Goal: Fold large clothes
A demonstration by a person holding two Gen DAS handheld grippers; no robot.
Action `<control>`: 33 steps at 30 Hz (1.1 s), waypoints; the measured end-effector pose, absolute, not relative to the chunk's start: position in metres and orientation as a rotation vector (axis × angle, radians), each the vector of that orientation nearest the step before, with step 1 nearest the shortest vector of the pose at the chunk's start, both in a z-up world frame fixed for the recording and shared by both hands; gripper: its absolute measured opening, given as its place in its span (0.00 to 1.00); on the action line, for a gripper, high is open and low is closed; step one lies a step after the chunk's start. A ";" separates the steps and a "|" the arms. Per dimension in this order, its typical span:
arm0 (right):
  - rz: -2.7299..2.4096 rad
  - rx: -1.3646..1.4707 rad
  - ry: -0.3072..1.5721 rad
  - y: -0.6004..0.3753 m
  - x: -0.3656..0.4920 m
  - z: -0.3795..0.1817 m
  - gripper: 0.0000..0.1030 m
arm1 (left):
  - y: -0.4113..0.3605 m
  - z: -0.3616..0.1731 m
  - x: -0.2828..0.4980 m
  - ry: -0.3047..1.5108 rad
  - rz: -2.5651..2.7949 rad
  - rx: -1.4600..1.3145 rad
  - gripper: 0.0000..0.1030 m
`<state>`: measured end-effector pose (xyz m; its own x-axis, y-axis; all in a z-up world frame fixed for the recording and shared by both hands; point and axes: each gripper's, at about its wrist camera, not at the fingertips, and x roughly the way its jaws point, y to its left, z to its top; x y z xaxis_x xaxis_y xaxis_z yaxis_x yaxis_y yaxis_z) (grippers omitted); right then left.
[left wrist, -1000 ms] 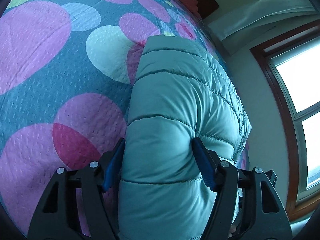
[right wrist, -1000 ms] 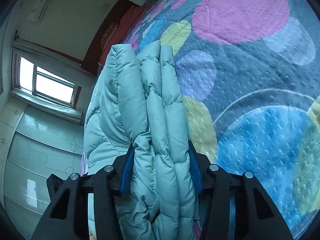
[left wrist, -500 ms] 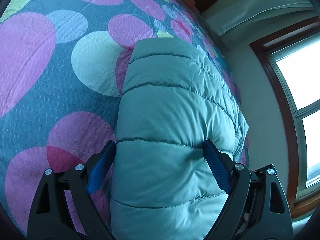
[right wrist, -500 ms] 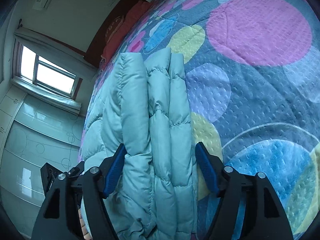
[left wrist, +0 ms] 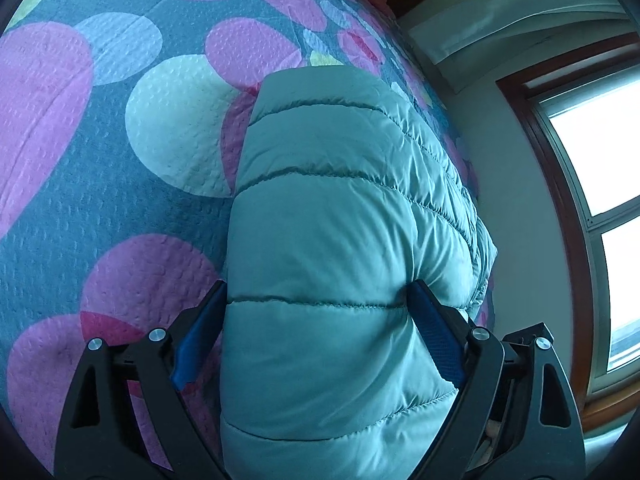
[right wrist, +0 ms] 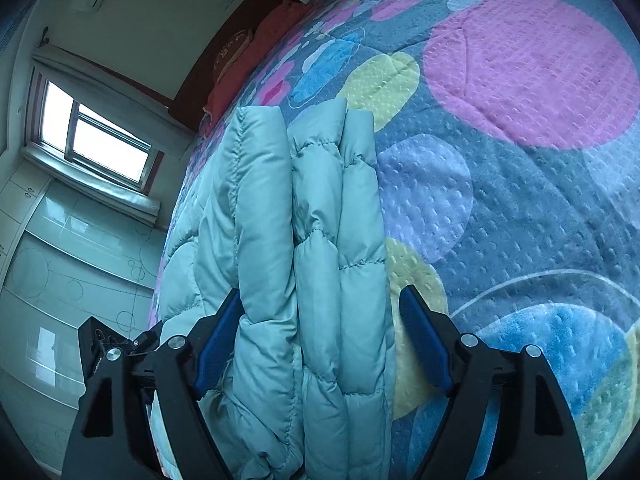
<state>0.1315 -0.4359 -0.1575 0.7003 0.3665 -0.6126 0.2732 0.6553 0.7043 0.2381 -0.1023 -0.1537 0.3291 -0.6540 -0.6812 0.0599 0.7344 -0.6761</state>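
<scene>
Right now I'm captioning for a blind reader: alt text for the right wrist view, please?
A folded teal puffer jacket lies on a bedspread of coloured circles, between the right gripper's opened blue fingers. A window is at left.

The folded puffer jacket (left wrist: 340, 240) fills the gap of the left tongs (left wrist: 316, 320) and blocks the way ahead. Bare bedspread (right wrist: 520, 220) lies open right of the right tongs (right wrist: 320, 324); a wall (left wrist: 516, 184) stands beyond the jacket.
</scene>
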 end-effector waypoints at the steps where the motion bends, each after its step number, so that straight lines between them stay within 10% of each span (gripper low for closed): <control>1: 0.066 0.878 0.821 -0.435 0.132 -0.158 0.76 | -0.104 -0.154 0.239 1.156 -0.510 -0.604 0.87; 15: 0.128 0.930 0.774 -0.430 0.134 -0.168 0.71 | -0.105 -0.162 0.239 1.161 -0.507 -0.644 0.86; 33: 0.122 1.012 0.658 -0.411 0.120 -0.175 0.29 | -0.098 -0.144 0.229 1.062 -0.481 -0.678 0.37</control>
